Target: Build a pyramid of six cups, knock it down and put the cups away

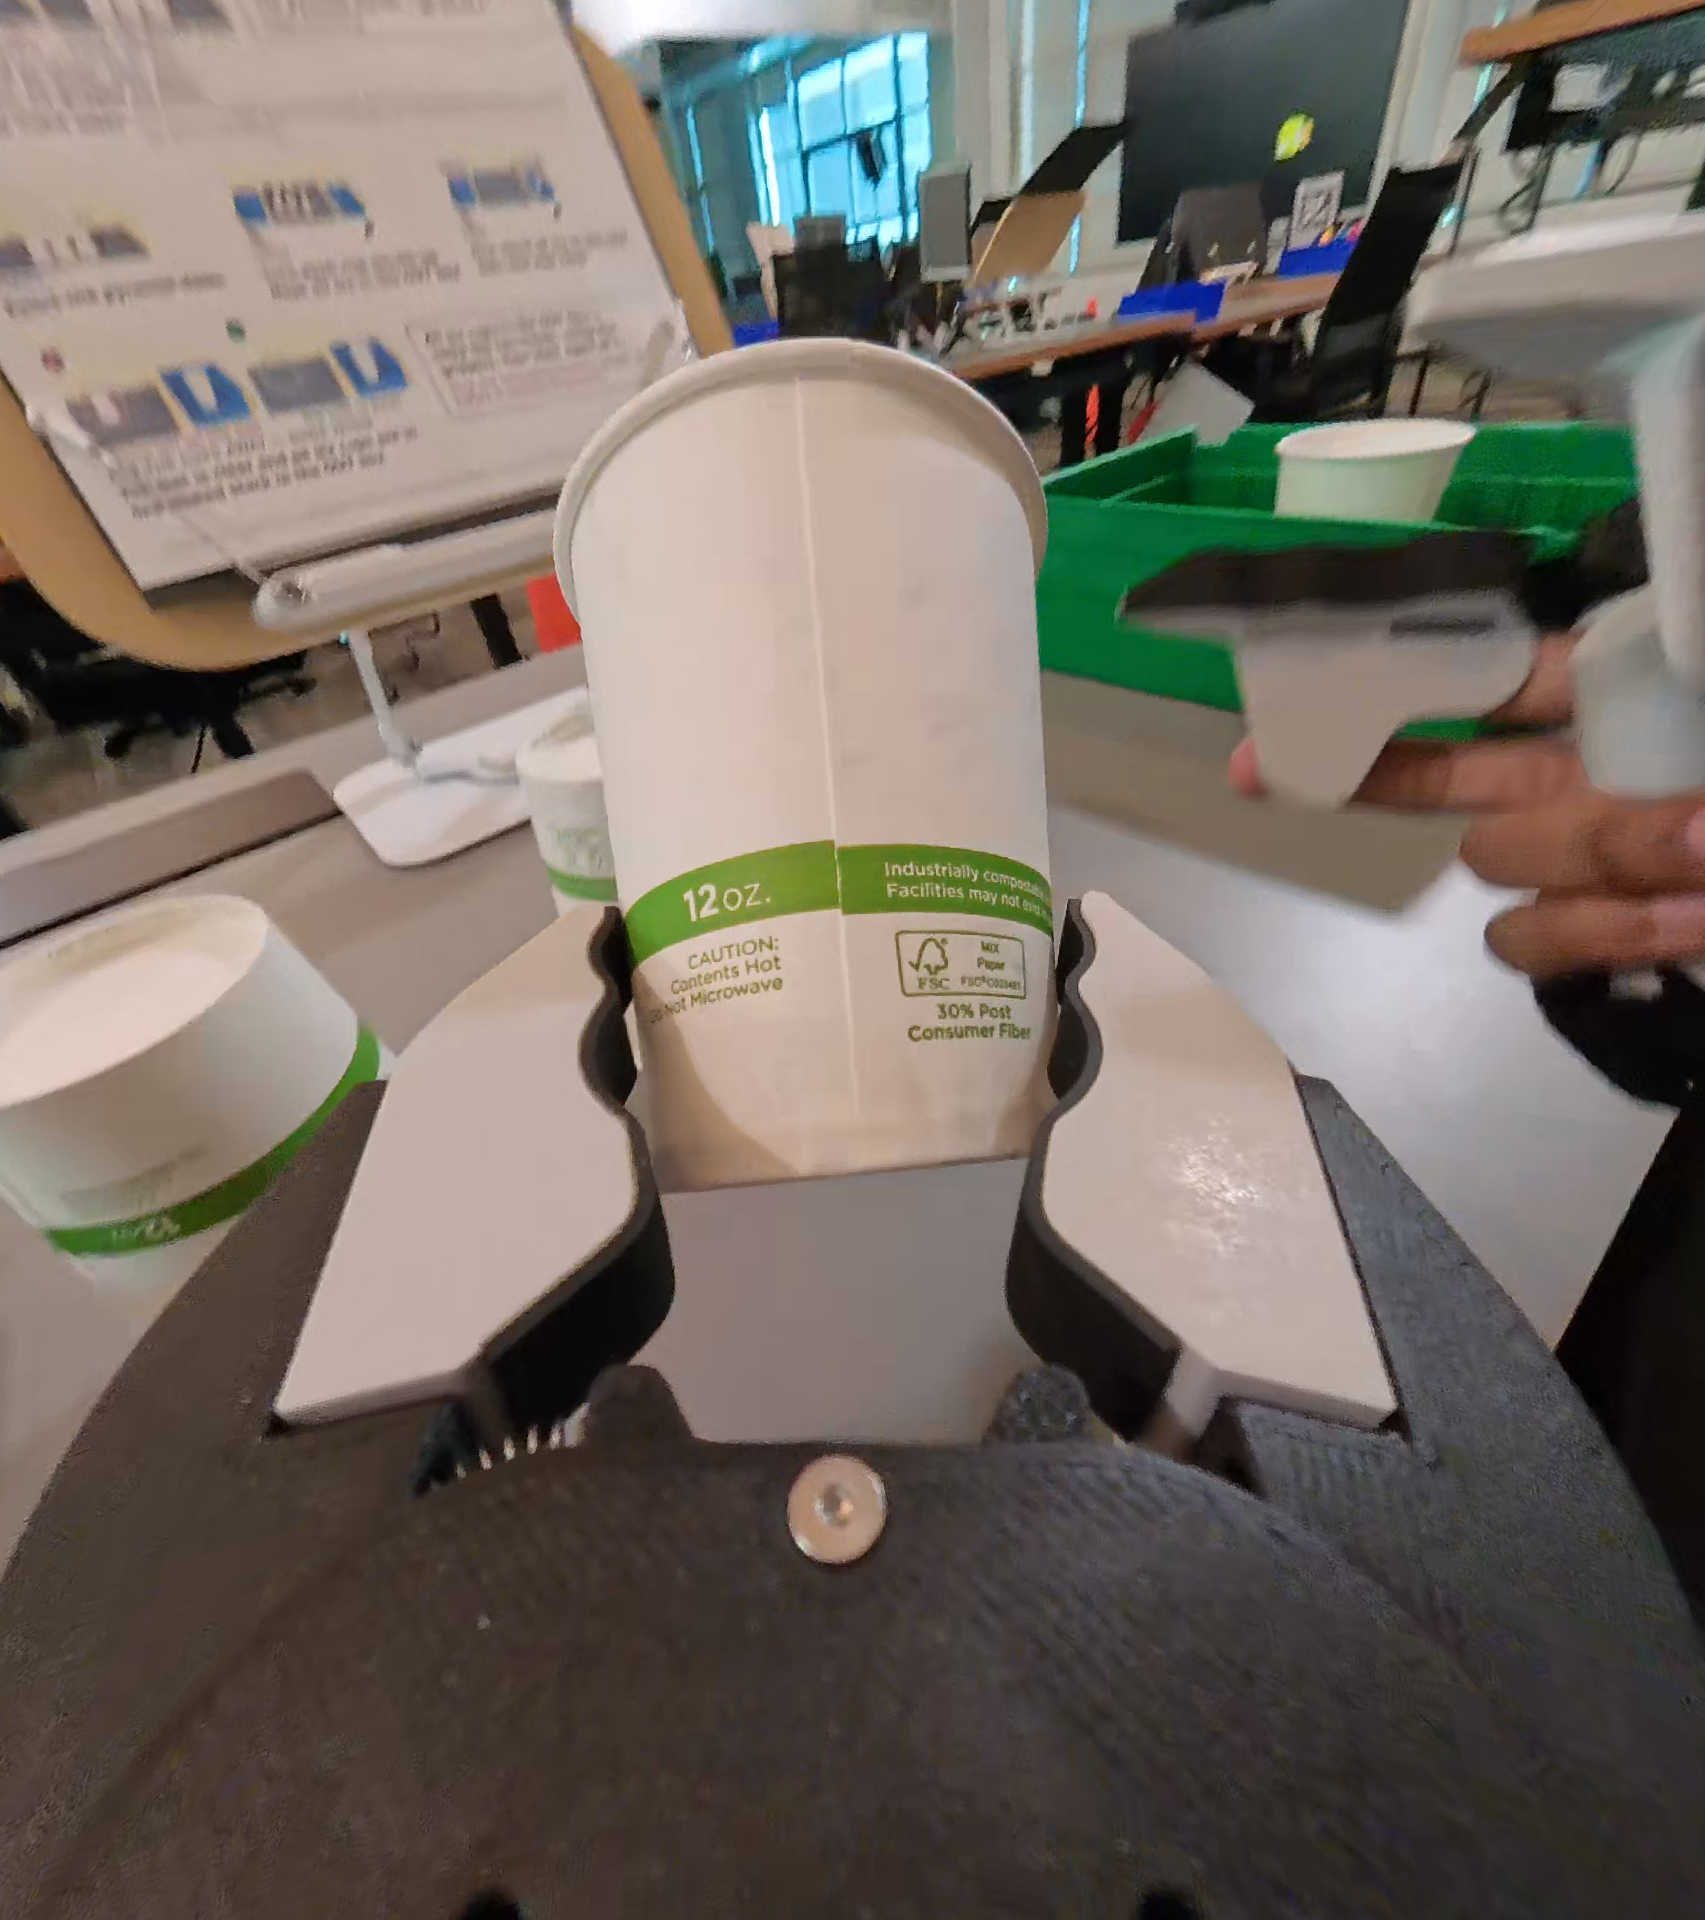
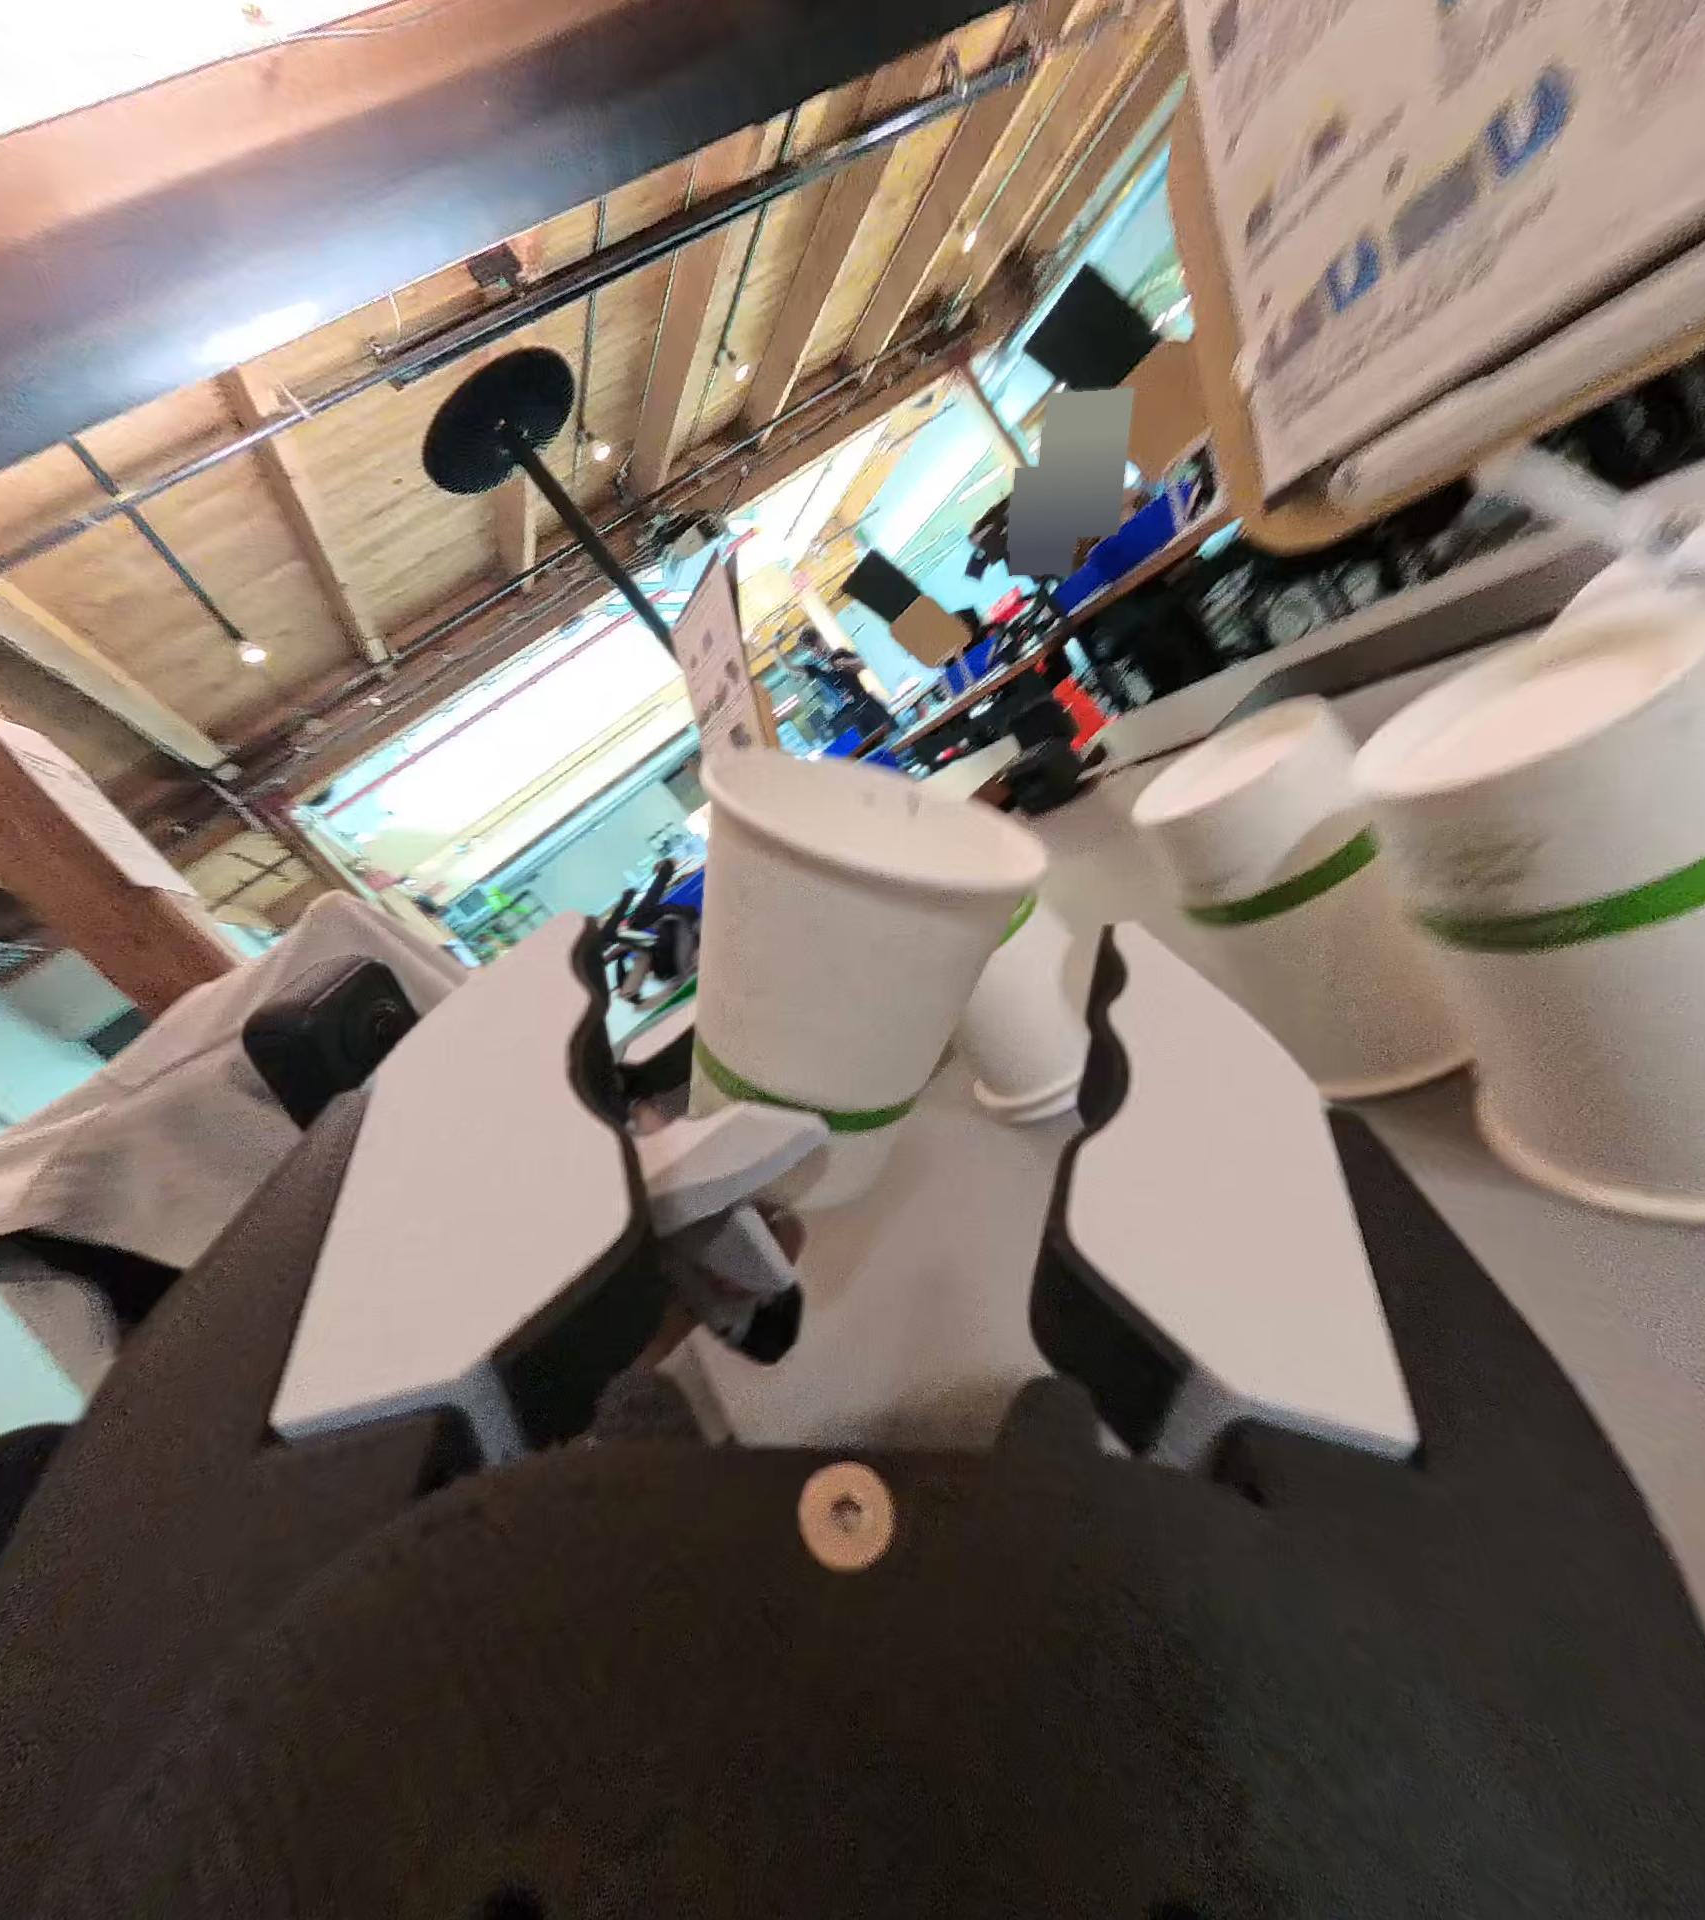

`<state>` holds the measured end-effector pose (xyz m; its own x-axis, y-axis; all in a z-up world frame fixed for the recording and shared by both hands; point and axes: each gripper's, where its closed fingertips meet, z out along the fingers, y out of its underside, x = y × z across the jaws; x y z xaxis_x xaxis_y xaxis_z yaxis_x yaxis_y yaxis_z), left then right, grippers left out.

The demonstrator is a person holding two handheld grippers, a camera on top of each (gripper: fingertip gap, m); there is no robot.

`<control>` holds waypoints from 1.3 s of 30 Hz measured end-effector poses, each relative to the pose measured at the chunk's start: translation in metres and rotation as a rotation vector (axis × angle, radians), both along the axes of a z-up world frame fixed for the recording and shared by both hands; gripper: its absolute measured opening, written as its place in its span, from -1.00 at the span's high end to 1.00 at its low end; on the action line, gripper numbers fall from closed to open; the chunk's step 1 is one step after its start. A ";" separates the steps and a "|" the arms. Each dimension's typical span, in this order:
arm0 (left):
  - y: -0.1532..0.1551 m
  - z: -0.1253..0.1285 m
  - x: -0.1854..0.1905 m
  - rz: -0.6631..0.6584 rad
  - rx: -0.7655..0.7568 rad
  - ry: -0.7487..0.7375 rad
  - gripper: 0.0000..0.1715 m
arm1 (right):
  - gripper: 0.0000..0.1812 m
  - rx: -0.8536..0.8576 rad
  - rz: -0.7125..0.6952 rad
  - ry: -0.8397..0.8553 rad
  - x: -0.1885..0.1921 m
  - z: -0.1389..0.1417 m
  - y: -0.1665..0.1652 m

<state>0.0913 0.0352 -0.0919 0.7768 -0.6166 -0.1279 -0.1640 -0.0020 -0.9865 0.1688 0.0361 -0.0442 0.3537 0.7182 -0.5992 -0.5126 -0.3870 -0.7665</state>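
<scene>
Gripping a white paper cup (image 1: 806, 748) near its base, my left gripper (image 1: 843, 997) was clamped. My right gripper (image 2: 843, 1039) hung wide open, holding nothing, near upside-down cups (image 2: 1596, 935).

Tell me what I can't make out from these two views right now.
- Held cup: inside hidden in the left wrist view; mouth points away.
- Right gripper: motion-blurred in the left wrist view; fingers' gap unreadable there.
- Green bin: contents partly blocked by that gripper.
- Upside-down cups: blurred in the right wrist view; one cut by the right edge.
</scene>
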 end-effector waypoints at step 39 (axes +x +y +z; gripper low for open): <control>-0.009 -0.008 0.030 -0.181 0.055 0.002 0.12 | 0.08 0.648 -0.810 -0.334 0.295 0.114 0.047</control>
<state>0.1209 0.0267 -0.1004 0.6536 -0.7382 -0.1667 -0.1588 0.0816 -0.9839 0.4637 0.0835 0.0698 0.9388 0.3436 0.0234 -0.1617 0.4996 -0.8510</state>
